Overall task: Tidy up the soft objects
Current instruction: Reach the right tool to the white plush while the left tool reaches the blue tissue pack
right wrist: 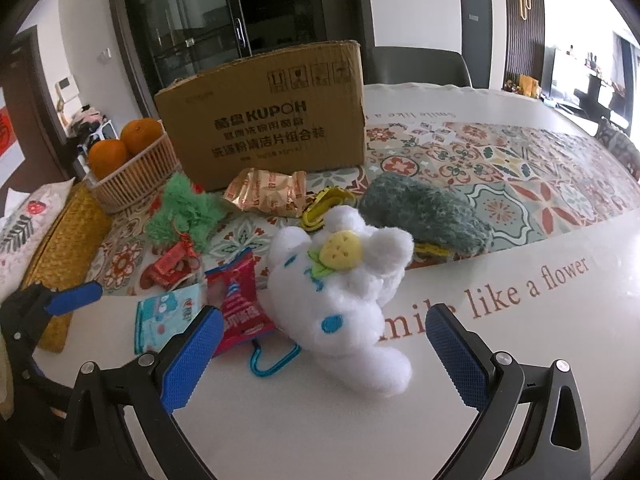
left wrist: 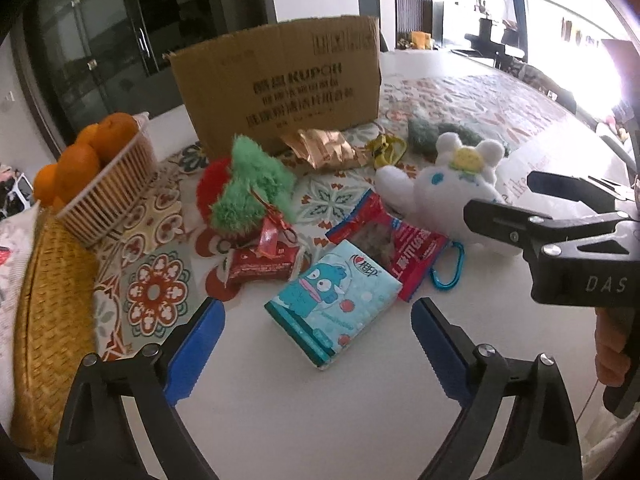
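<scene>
Through the left wrist camera, my left claw (left wrist: pixel 316 354) stood wide open and empty, its blue pads either side of the near end of a tissue pack (left wrist: pixel 334 300) lying flat on the table (left wrist: pixel 320 420), not touching it. Beyond lay a red snack bag (left wrist: pixel 394 246), a green plush (left wrist: pixel 252 192), a white plush (left wrist: pixel 452 188) and a cardboard box (left wrist: pixel 280 80).

Through the right wrist camera, my right claw (right wrist: pixel 320 360) was also wide open, holding nothing; the white plush (right wrist: pixel 340 300) lay between its pads, untouched, a blue clip (right wrist: pixel 272 362) beside it.
</scene>
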Motion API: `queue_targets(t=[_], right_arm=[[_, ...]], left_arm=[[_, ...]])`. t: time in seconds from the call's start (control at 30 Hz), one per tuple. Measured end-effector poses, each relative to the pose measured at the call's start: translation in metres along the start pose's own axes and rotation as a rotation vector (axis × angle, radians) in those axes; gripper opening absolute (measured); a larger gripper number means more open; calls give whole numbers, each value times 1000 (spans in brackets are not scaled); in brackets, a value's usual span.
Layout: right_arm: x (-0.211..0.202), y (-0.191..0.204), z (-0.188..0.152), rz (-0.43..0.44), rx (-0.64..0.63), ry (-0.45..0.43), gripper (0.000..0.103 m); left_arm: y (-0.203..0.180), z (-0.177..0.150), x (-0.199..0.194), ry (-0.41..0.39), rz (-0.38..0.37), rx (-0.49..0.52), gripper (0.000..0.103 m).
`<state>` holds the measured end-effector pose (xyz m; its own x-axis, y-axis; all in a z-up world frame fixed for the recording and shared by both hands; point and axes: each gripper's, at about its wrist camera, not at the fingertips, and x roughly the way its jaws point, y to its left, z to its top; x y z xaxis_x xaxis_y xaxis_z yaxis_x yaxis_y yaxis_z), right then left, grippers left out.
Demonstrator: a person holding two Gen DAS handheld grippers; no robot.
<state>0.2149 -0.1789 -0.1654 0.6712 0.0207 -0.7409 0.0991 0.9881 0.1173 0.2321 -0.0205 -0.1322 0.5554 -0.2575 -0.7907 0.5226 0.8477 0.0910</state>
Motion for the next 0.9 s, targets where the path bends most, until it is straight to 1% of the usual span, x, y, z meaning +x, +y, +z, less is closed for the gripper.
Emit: queue_targets(t=[0.03, 0.43, 0.53, 0.7, 0.77, 0.9], right_arm=[[3, 0, 1, -4, -3, 1, 102], [31, -1, 7, -13, -14, 29, 102], [34, -1, 7, -14, -16, 35, 102], [41, -4, 7, -14, -8, 48, 102], [44, -5, 7, -11, -4, 55, 102], [48, -9, 6, 2, 10, 72, 95]], left_arm=[[1, 0, 3, 4, -6, 2, 91], [6, 2, 35, 44, -107, 36, 85], [6, 2, 40, 50, -130, 45, 80], [6, 2, 43, 50, -128, 34, 76], [7, 2, 43, 50, -123, 13, 74], [8, 0, 40, 49, -102, -37, 69]])
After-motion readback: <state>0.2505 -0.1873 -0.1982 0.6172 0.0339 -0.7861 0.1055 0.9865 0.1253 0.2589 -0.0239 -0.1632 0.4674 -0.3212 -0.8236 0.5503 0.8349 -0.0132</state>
